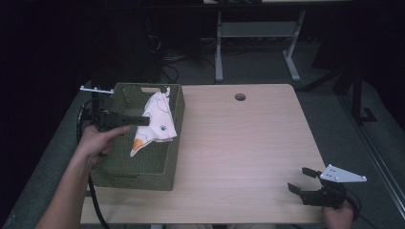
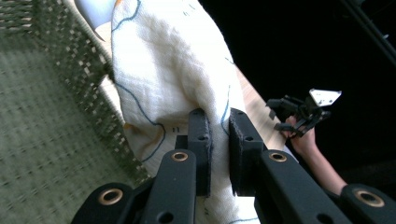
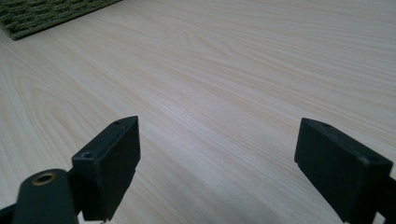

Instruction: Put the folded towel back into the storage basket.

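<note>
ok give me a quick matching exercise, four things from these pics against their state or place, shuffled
Things:
1. left gripper
2. right gripper
3. printed cloth
4. woven basket

States or places:
A. olive green, at the table's left edge
B. open over bare wood
C. pinched, hanging over the basket's right rim
D. shut on fabric

Pairs: 1-D, 2-B, 3-C, 4-A

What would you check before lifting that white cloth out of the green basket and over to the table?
1. Left gripper shut on the cloth: ok, fabric sits pinched between its jaws.
2. Cloth free of the basket: not ok, it drapes over the right wall.
3. Bare tabletop to set it on: ok.
4. Right gripper out of the path: ok, open at the table's near right corner.
5. Anything else lying under the cloth: cannot tell.
</note>
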Available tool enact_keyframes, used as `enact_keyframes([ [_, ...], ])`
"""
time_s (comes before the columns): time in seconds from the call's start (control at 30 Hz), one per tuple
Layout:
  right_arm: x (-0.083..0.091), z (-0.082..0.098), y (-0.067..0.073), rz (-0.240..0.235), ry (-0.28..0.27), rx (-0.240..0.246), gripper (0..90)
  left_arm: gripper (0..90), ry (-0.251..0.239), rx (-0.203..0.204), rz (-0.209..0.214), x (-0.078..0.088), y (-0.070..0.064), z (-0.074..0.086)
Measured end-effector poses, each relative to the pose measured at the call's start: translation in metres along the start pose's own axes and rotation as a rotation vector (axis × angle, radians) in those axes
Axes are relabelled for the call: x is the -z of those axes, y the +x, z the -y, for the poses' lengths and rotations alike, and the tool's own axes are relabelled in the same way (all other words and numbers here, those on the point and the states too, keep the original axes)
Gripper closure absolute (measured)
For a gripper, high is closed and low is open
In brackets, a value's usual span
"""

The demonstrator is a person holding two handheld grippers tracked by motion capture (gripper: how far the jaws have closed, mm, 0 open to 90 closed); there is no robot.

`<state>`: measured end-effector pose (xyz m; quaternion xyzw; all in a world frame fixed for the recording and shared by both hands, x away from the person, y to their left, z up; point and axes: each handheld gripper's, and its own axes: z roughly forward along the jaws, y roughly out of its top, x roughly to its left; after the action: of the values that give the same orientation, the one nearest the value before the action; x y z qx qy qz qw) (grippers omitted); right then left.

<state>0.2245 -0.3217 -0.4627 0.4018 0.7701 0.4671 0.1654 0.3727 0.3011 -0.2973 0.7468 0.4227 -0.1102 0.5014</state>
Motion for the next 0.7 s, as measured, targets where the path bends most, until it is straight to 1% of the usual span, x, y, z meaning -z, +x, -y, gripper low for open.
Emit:
enact_keyframes([
  [0.23,0.001,0.001,-0.005,0.012,0.001,-0.010,13.6,82.2,0.015,0.024,-0.007,0.004,0.013,0.001],
  [0.33,0.003,0.002,-0.007,0.019,-0.006,-0.020,13.6,82.2,0.026,0.020,-0.009,0.005,0.016,0.001],
  [0.47,0.004,0.002,-0.007,0.023,-0.013,-0.023,13.6,82.1,0.038,0.021,-0.034,0.007,0.022,0.001],
  [0.57,0.003,0.002,-0.007,0.023,-0.008,-0.021,13.7,81.9,0.050,0.013,-0.056,0.008,0.026,0.001],
  [0.7,0.001,0.002,-0.006,0.019,-0.002,-0.015,13.6,81.9,0.071,-0.003,-0.071,0.008,0.031,0.002],
])
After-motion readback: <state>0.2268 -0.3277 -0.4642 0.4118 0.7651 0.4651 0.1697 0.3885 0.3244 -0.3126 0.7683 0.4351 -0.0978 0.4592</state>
